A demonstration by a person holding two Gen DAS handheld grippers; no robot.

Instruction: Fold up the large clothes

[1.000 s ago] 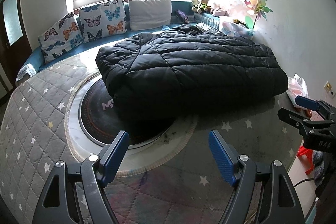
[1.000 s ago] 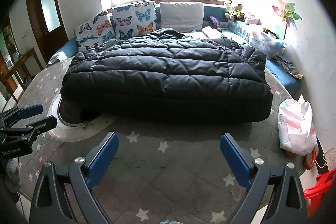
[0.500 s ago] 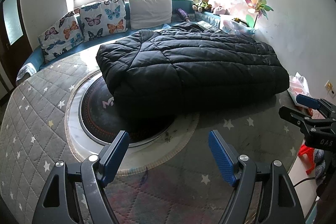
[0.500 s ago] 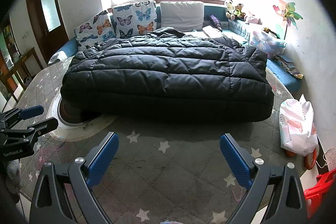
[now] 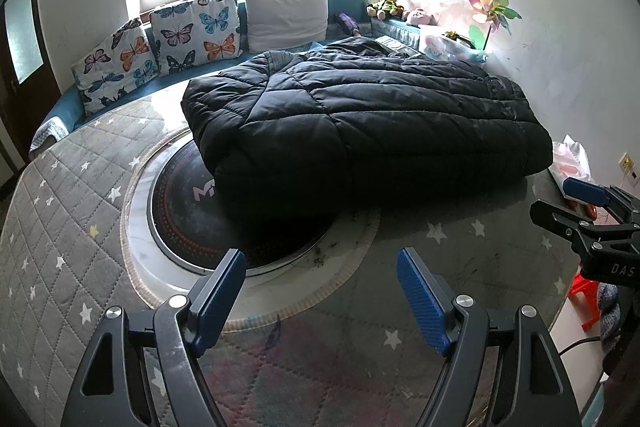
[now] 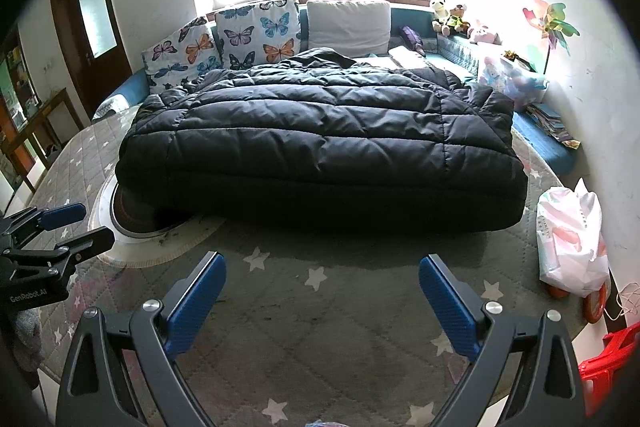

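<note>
On the quilted surface (image 5: 60, 211) nothing has shifted: folded black coat (image 5: 360, 123) rests, both tools (image 5: 320, 291) (image 6: 320, 287) spread, empty, seemingly finished.

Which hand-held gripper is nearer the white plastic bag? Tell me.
Right. The right hand-held gripper hangs open just left of the white plastic bag; the left hand-held gripper sits farther left, by the round inset.
</note>
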